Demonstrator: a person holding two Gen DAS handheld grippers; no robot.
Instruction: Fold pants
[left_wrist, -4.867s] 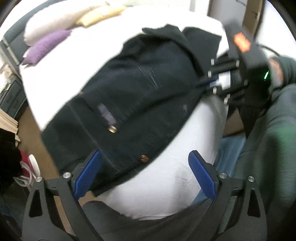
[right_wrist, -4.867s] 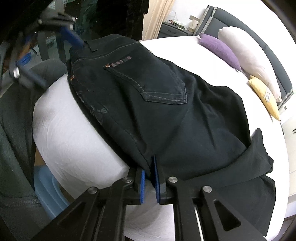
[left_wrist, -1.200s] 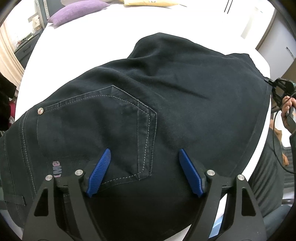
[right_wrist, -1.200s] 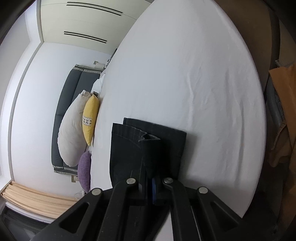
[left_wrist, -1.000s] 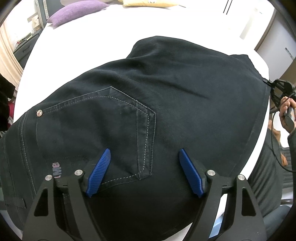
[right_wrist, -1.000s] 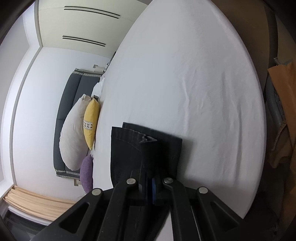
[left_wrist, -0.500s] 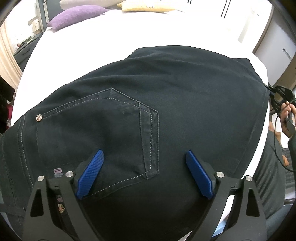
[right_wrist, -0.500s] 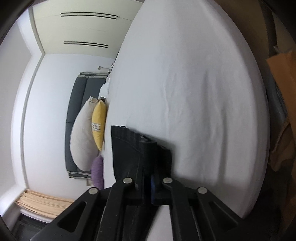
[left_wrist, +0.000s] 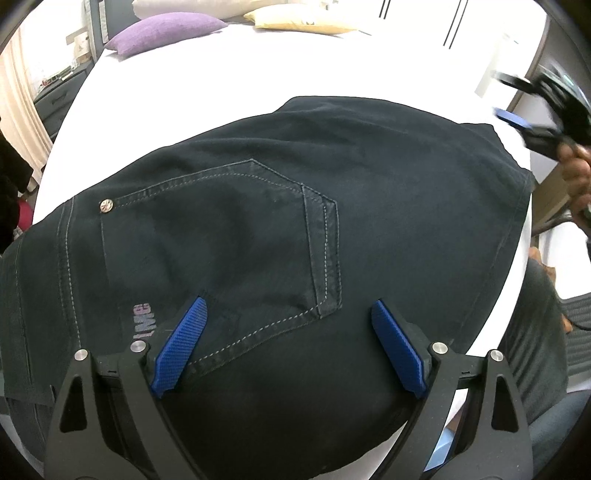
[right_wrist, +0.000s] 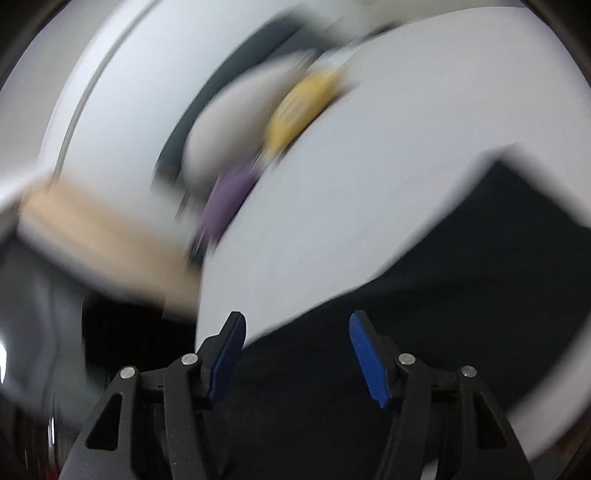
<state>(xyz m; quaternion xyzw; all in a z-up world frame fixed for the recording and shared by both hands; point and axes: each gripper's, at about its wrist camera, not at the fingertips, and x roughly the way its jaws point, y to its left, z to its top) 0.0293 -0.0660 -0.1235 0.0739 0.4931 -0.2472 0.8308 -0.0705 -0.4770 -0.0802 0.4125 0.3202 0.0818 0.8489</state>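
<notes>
Dark black pants (left_wrist: 280, 229) lie folded flat on the white bed (left_wrist: 221, 74), back pocket up, waistband to the left. My left gripper (left_wrist: 288, 328) is open just above the pocket area, holding nothing. My right gripper (right_wrist: 295, 347) is open and empty; its view is motion-blurred, with the pants (right_wrist: 461, 295) below and to the right. The right gripper also shows in the left wrist view (left_wrist: 532, 118), lifted off the pants' right end.
A purple pillow (left_wrist: 166, 29), a yellow pillow (left_wrist: 306, 22) and a white pillow lie at the head of the bed. A dark nightstand (left_wrist: 55, 96) and a beige curtain stand at the left. The person's legs (left_wrist: 535, 350) are at the right bed edge.
My right gripper has opened, let go of the pants' end and swung up and away fast. My left gripper has stayed open over the pocket, shifting slightly.
</notes>
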